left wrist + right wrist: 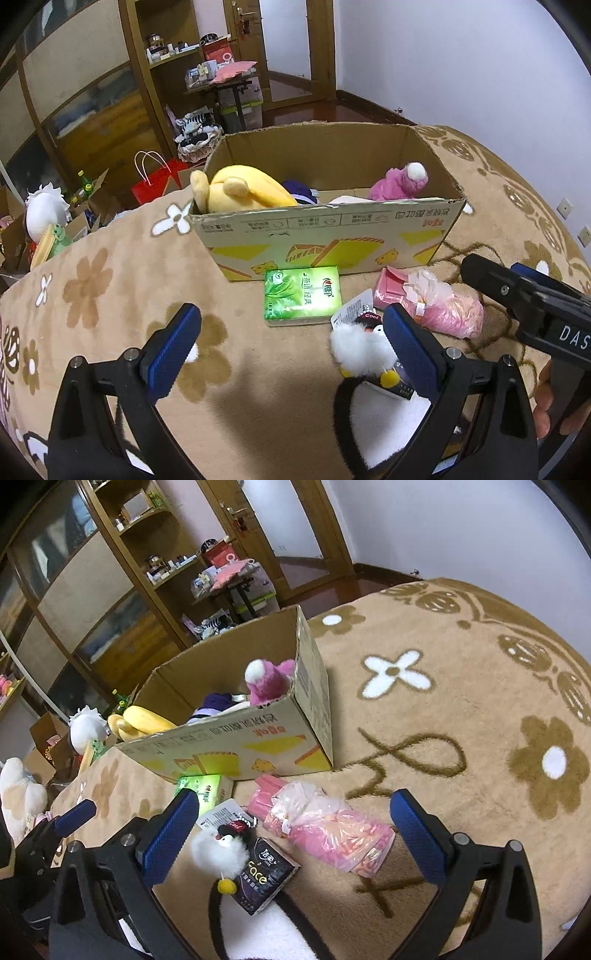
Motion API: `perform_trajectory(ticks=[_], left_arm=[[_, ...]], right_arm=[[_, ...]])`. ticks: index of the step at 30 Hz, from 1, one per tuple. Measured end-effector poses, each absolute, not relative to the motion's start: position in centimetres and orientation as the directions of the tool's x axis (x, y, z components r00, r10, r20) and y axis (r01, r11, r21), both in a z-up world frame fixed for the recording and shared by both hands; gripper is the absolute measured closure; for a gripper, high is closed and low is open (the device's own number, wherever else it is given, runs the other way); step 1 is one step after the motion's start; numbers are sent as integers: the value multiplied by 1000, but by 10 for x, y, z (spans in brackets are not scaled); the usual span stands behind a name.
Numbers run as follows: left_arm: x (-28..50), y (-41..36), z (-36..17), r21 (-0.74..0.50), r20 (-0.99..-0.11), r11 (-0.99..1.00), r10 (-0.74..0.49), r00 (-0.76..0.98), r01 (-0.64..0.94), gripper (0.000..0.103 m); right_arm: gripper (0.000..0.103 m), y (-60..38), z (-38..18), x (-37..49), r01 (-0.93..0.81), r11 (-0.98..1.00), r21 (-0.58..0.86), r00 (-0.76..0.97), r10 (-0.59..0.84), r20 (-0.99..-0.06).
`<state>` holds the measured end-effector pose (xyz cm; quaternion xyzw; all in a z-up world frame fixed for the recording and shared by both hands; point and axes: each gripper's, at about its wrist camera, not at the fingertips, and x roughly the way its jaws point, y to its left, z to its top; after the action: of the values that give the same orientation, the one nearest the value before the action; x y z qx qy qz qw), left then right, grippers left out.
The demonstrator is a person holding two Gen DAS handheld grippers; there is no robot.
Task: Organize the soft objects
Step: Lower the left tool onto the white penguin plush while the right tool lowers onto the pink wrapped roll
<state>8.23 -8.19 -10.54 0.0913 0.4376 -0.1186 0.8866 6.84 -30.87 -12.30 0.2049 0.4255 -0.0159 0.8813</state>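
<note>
Work surface is a tan plush blanket point(424, 738) with brown and white flower motifs; behind it, in the upper left of both views, stand wooden cabinets point(92, 92) and cluttered shelving. An open cardboard box point(332, 236) sits mid-frame holding a yellow plush point(240, 190) and a pink plush point(400, 181). Just before it lie a green tissue pack point(303, 295), a pink bagged bundle point(325, 823) with its long axis running upper left to lower right, and a small penguin plush point(221, 849). Left gripper point(291, 350) and right gripper point(295, 830) both stand wide apart, holding nothing.
</note>
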Motion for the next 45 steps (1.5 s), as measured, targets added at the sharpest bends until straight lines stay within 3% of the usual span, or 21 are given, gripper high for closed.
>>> perform_trajectory(ticks=[45], left_arm=[[105,-111,-170,-11,-886,926,-184,426,377,5]], right_arm=[[0,-305,-183,102,262,907,329,509,160,-846]])
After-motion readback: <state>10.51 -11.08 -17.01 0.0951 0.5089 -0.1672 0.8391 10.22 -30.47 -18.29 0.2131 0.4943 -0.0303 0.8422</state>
